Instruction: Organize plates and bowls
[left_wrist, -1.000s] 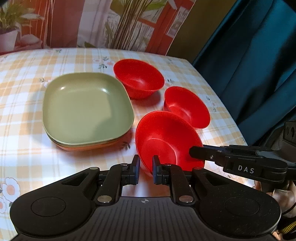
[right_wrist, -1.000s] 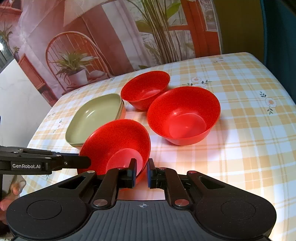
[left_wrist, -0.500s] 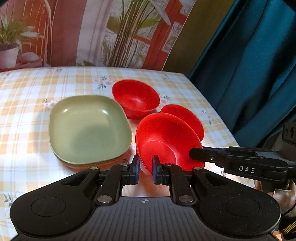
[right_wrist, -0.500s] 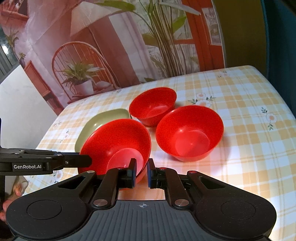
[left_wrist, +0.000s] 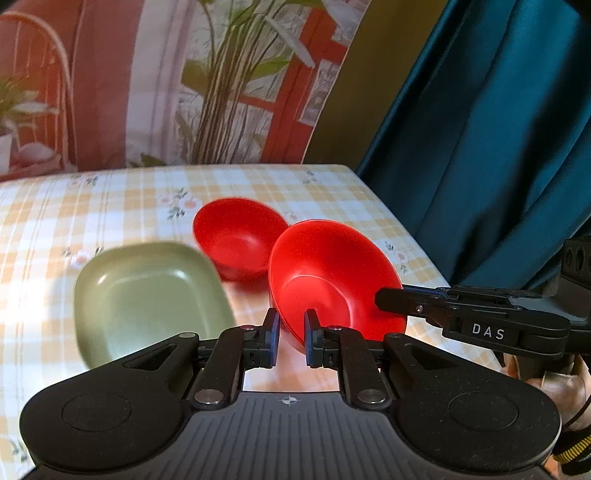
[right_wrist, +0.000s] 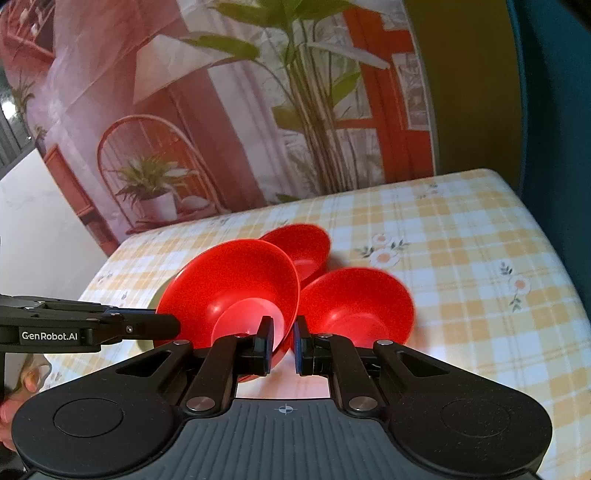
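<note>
Left wrist view, held bowl: 1 glossy red round plastic bowl (left_wrist: 332, 280) is raised off the yellow-checked floral tablecloth (left_wrist: 122, 199) and tipped on edge, its hollow facing this camera.
Left tongs: left gripper (left_wrist: 290, 338) is clamped together on the near rim of that bowl; the wall passes between the blue pads.
Right tongs, seen from here: right gripper (left_wrist: 384, 297) reaches in from the right and touches the bowl's far-right rim; its closure is not readable in this view.
Reason for hold, judged: 2 grips on opposite rims steady a slick, thin-walled bowl while it is carried towards a stack.
Other ware: 1 small red round bowl (left_wrist: 236, 240) rests on the cloth behind the held one; the sage-green rounded-square plates (left_wrist: 147, 295) lie stacked to the left, apart from both.
Change from 0.5 s ago: held bowl is higher and more tilted; the 3rd bowl, then partly visible behind it, is now hidden; plates are blurred by camera movement.

Right wrist view, held bowl: same red bowl (right_wrist: 229, 291) is in the air, left of centre.
Right tongs: right gripper (right_wrist: 281, 345) is closed on the bowl's near rim.
Left tongs, seen from here: left gripper (right_wrist: 173, 325) meets the opposite rim from the left.
Target, judged: large red round bowl (right_wrist: 358, 306) sits on the cloth just right of and below the held bowl, the likely nesting place; the small bowl (right_wrist: 306, 247) lies behind.
Change from 0.5 s ago: held bowl has shifted right, now overlapping both resting bowls; plates are almost wholly covered.
</note>
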